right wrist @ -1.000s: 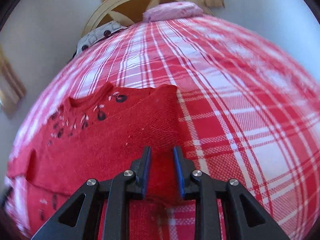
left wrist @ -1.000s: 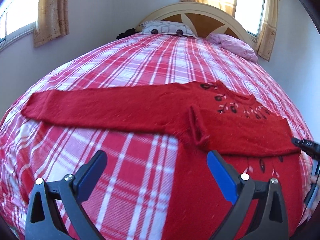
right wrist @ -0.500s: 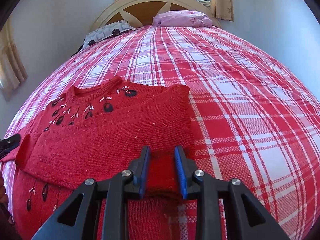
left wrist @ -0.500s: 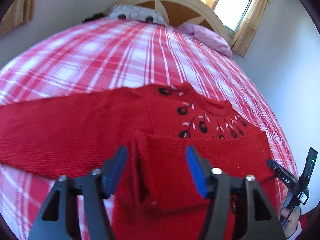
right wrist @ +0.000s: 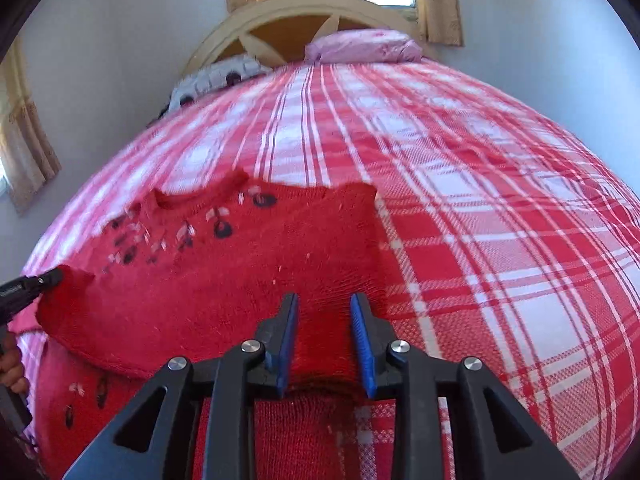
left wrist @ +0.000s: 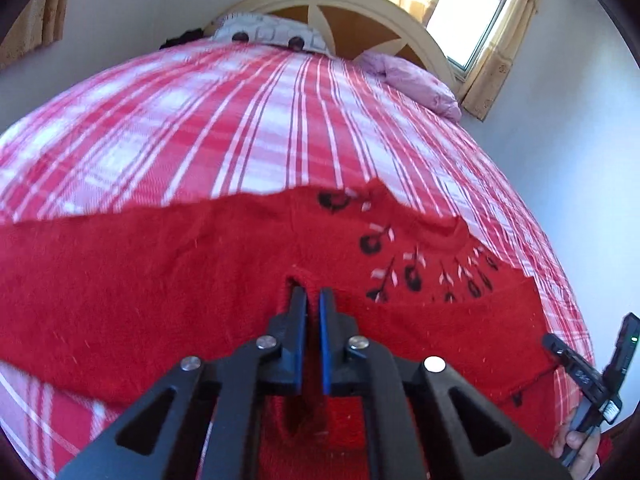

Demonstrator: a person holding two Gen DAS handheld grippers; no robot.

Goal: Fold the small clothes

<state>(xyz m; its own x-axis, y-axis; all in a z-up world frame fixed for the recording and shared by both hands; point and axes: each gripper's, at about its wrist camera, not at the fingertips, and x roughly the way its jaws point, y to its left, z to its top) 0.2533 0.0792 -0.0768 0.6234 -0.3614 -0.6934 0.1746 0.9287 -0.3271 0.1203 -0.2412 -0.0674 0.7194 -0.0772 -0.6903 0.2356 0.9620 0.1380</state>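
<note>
light: bright daylight from the window (left wrist: 466, 20) behind the headboard (left wrist: 340, 8), overexposed
blur: right wrist view smeared on the bedspread (right wrist: 460, 200)
distortion: strong fisheye bulge, dark corners

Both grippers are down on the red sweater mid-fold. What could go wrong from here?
1. The left gripper is shut on the cuff of the sleeve laid across the sweater; that small bite of fuzzy knit could slip, or drag the layer below.
2. The right gripper has its jaws apart over the folded side edge, so that edge may shift if the left pulls.
</note>
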